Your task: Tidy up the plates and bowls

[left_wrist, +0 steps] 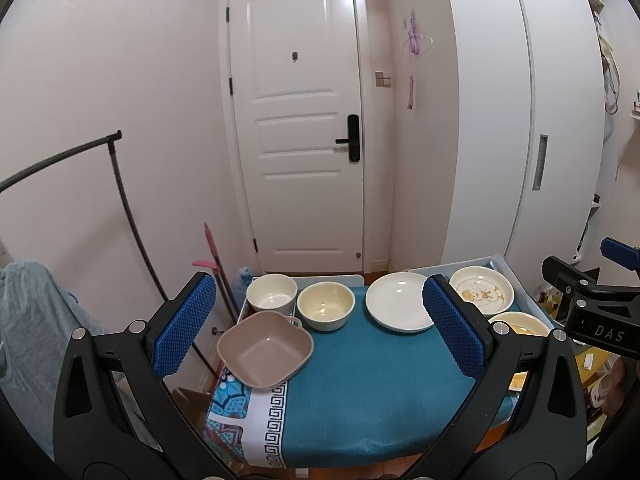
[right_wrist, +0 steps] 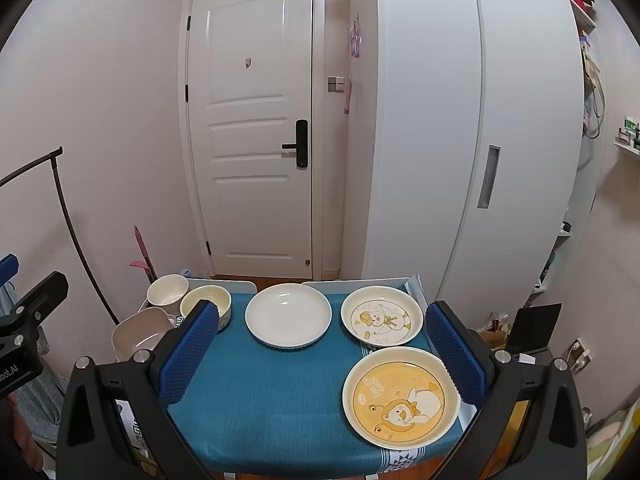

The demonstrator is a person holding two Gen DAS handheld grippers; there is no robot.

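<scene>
Both views are taken from above the near edge of the teal-clothed table (left_wrist: 360, 380), looking forward and slightly down toward the white panelled door (left_wrist: 296, 120). The left wrist view is set further left, the square beige plastic bowl (left_wrist: 265, 347) lying just ahead of the left gripper (left_wrist: 320, 328). The plain white round plate (right_wrist: 288, 315) is shared by both views, and each gripper's side is seen at the other view's edge.
</scene>
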